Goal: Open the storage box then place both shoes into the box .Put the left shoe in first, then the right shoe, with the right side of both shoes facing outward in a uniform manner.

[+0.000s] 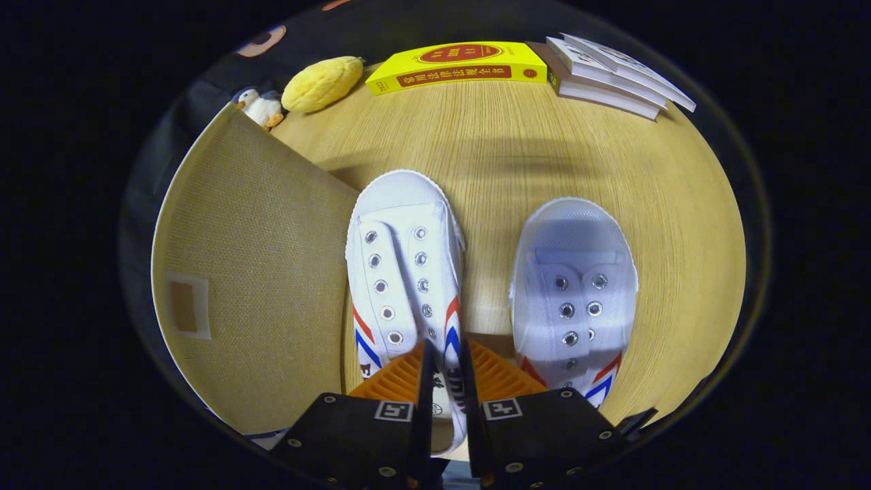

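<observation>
The gripper is pinching the left white canvas shoe's side wall between both fingers; two shoes are sitting on the table, the second alongside.

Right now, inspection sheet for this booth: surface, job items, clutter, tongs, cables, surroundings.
Surface: wooden table, bare between items.
Job's things: two white shoes; left-hand shoe, right-hand shoe; woven lid panel of the storage box beside the left-hand shoe.
Clutter: yellow book, stacked books, yellow plush, small duck toy at the far edge.
Tongs: closed on the left-hand shoe's side wall.
Cables: nothing seen.
Surroundings: dark booth wall.
</observation>
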`<state>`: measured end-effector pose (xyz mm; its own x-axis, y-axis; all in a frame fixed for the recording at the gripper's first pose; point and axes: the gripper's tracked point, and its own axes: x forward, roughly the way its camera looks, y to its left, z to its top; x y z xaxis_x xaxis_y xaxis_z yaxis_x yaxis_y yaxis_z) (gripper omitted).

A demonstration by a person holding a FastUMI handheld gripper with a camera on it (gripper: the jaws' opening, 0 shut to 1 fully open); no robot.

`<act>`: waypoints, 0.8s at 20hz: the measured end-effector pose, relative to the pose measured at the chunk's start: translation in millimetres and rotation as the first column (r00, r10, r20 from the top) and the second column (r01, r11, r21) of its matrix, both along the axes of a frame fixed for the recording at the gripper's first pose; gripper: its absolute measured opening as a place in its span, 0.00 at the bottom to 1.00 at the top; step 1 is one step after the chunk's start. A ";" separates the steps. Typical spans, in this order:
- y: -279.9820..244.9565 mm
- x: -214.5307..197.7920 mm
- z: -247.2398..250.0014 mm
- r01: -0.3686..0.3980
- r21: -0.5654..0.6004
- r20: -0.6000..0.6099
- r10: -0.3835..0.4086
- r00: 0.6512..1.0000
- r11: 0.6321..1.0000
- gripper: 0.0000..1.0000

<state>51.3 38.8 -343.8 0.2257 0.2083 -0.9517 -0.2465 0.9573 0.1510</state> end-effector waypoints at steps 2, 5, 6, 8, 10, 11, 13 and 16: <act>-0.2 -0.4 -0.5 0.005 0.016 -0.005 -0.004 1.000 1.000 0.23; -2.4 2.9 2.2 -0.008 0.054 0.064 0.004 0.998 0.999 0.19; -3.0 3.9 3.2 0.032 0.099 0.093 -0.041 0.995 0.995 0.10; 6.5 -1.5 4.1 0.115 0.298 0.086 -0.147 0.985 0.948 0.00; 31.5 -7.2 11.0 0.221 0.534 0.012 -0.269 0.963 0.816 0.00; 35.1 -8.1 12.1 0.262 0.597 -0.005 -0.323 0.946 0.758 0.00; 36.1 -8.1 15.1 0.269 0.635 0.015 -0.360 0.933 0.724 0.00; 29.7 -4.0 35.4 0.264 0.671 0.039 -0.389 0.920 0.693 0.00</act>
<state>47.4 68.5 -308.4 0.5368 0.6347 -0.5558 -0.0176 0.6670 0.7448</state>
